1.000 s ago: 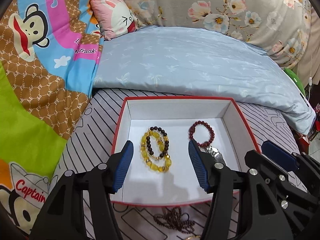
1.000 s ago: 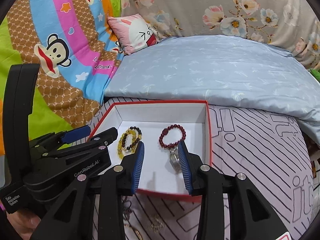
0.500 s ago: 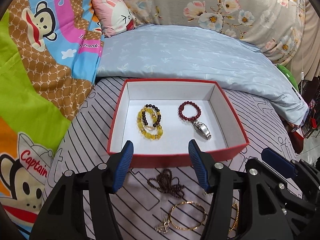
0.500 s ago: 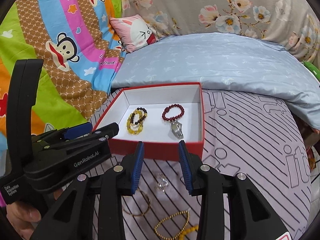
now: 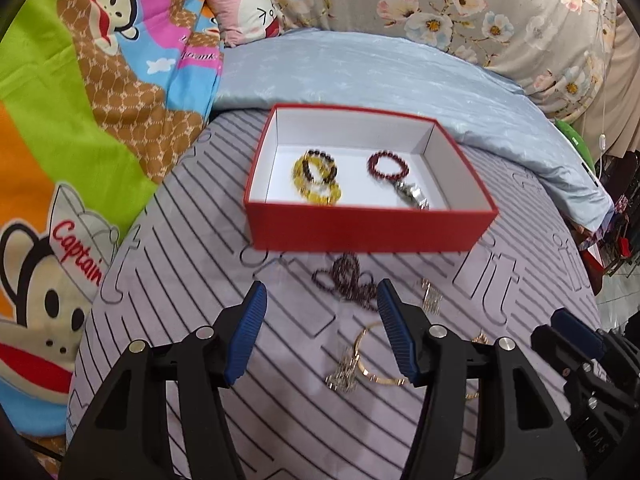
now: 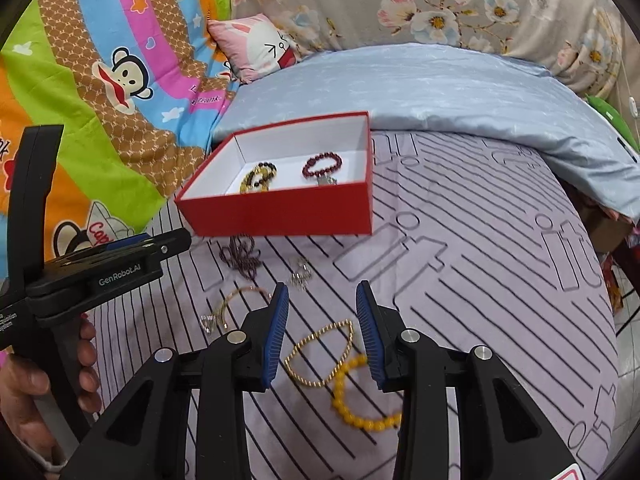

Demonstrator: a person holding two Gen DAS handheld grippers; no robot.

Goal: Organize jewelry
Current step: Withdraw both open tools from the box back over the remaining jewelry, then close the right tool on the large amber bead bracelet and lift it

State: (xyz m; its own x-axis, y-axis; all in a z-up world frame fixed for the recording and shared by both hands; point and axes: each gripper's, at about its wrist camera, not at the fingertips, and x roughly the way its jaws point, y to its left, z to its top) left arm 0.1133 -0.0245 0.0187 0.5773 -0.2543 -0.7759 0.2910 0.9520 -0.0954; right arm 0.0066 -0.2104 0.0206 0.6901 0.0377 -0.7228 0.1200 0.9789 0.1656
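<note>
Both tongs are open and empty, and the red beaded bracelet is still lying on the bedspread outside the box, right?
Not quite: the red beaded bracelet lies inside the red box, as the left wrist view shows. Both tongs, left and right, are open and empty.

A striped lilac bedsheet covers the bed. Behind it lie a pale blue quilt, a pink cushion, a cartoon monkey blanket and floral fabric.

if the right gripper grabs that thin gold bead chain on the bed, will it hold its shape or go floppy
Probably floppy: the gold bead chain lies in a loose bent loop on the striped sheet, so it would likely dangle. Its fine beads look light and may slip between the open right gripper pads. It touches the yellow bead bracelet, which might drag along.
</note>
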